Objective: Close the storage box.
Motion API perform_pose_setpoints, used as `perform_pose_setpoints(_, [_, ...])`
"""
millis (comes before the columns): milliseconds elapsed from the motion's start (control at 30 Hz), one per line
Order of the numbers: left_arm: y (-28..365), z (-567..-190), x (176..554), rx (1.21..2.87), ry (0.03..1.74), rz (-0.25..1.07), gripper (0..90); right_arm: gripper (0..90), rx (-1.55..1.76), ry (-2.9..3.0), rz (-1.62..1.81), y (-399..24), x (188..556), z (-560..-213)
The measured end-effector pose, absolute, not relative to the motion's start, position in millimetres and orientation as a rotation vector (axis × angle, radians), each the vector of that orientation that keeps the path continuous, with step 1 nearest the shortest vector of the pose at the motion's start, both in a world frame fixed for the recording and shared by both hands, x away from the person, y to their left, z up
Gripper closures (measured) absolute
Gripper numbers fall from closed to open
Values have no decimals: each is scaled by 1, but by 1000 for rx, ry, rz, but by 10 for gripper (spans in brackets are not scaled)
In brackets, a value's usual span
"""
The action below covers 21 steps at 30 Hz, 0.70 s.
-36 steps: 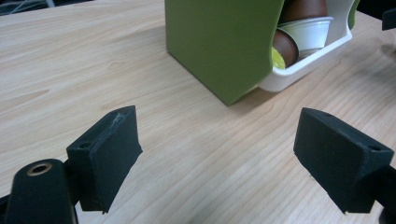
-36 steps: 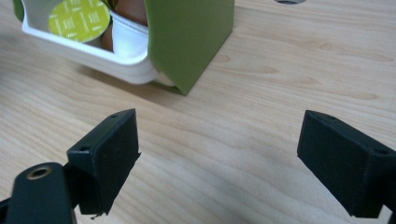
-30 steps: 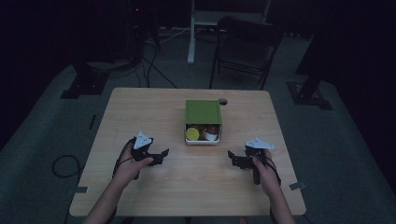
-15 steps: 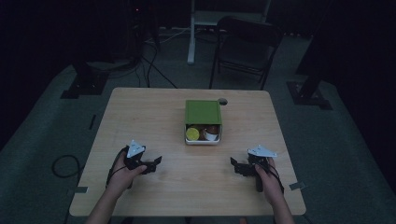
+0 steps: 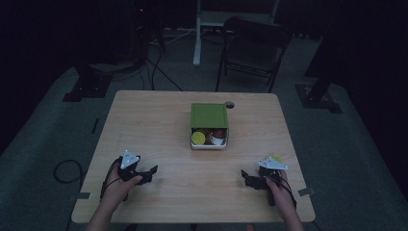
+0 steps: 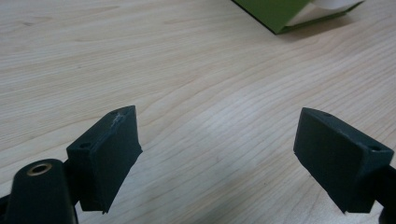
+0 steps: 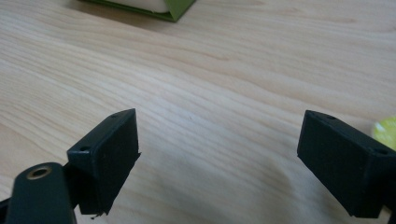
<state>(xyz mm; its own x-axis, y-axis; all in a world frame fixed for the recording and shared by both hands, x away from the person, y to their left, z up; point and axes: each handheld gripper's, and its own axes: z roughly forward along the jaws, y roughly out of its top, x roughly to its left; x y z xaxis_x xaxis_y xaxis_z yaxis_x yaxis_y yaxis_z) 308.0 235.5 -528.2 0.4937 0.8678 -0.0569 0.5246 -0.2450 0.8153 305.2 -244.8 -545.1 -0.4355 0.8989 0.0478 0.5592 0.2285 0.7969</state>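
Observation:
A green box (image 5: 209, 115) stands at the table's middle back, its lid slid back over the far part. The uncovered front holds a yellow round piece (image 5: 198, 138), a brown one and a white cup (image 5: 217, 139). My left gripper (image 5: 150, 173) lies low over the near left of the table, open, nothing between its black jaws (image 6: 219, 126). My right gripper (image 5: 246, 179) is at the near right, also open and empty (image 7: 219, 126). A small yellow thing (image 7: 385, 133) lies on the wood just beside its right jaw (image 5: 275, 158). The box's green corner (image 6: 280, 14) is far ahead of the left jaws.
The wooden table (image 5: 159, 120) has a small round hole (image 5: 229, 104) behind the box. A dark chair (image 5: 252, 48) and a white stand (image 5: 198, 33) are beyond the far edge. Cables (image 5: 67, 168) lie on the floor at left.
Both hands have drawn back toward the table's near edge, away from the box, and sunk a little. The jaws of both stay open. The box has not moved.

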Motion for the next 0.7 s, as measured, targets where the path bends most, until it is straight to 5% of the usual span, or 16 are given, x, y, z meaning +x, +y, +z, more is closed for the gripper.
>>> perform_pose_setpoints(700, [252, -540, 284, 1950, 1229, 542, 149, 124, 1468, 2048, 924, -266, 292, -550])
